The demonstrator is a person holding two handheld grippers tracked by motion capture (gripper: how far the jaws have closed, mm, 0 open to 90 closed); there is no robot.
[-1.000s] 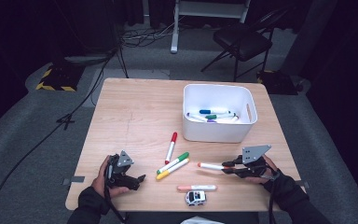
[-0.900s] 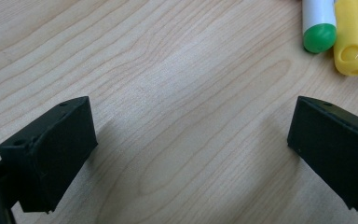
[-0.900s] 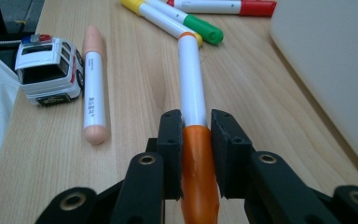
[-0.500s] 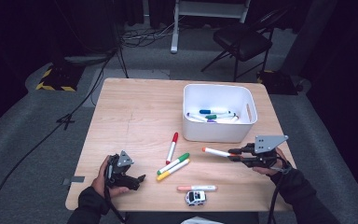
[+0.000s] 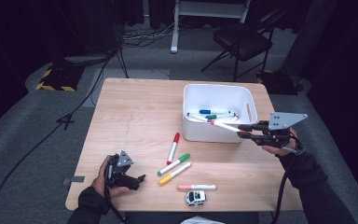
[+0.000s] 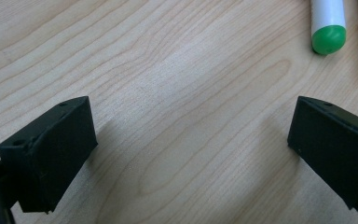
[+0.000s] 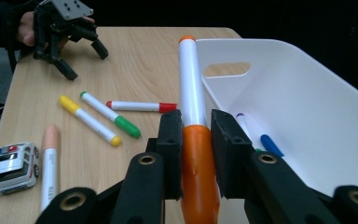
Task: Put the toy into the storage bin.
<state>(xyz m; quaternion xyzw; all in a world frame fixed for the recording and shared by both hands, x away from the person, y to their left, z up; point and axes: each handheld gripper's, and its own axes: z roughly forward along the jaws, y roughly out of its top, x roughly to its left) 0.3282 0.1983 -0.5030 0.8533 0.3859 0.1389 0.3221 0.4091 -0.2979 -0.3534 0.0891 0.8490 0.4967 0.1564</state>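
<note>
My right gripper [image 5: 245, 131] [image 7: 196, 122] is shut on an orange-capped marker [image 5: 223, 126] [image 7: 192, 121], held above the table with its tip over the front rim of the white bin [image 5: 214, 135] [image 7: 307, 107]. Several markers lie inside the bin. On the table lie a red marker [image 5: 173, 148] [image 7: 137, 106], a green marker [image 5: 173, 164] [image 7: 108, 113], a yellow marker [image 5: 175, 172] [image 7: 88, 120] and a peach marker [image 5: 197, 187] [image 7: 50, 163]. My left gripper [image 5: 137, 181] [image 6: 191, 140] rests open on the wood at the front left, nothing between its jaws; the green marker's cap [image 6: 328, 28] lies beyond it.
A small toy police car [image 5: 195, 197] [image 7: 11, 165] sits near the table's front edge. A black chair [image 5: 242, 39] and a white stand [image 5: 209, 11] are on the floor behind the table. Cables [image 5: 51, 130] run across the floor at left.
My right gripper has risen and moved toward the bin with the orange-capped marker in it. The left gripper has not moved.
</note>
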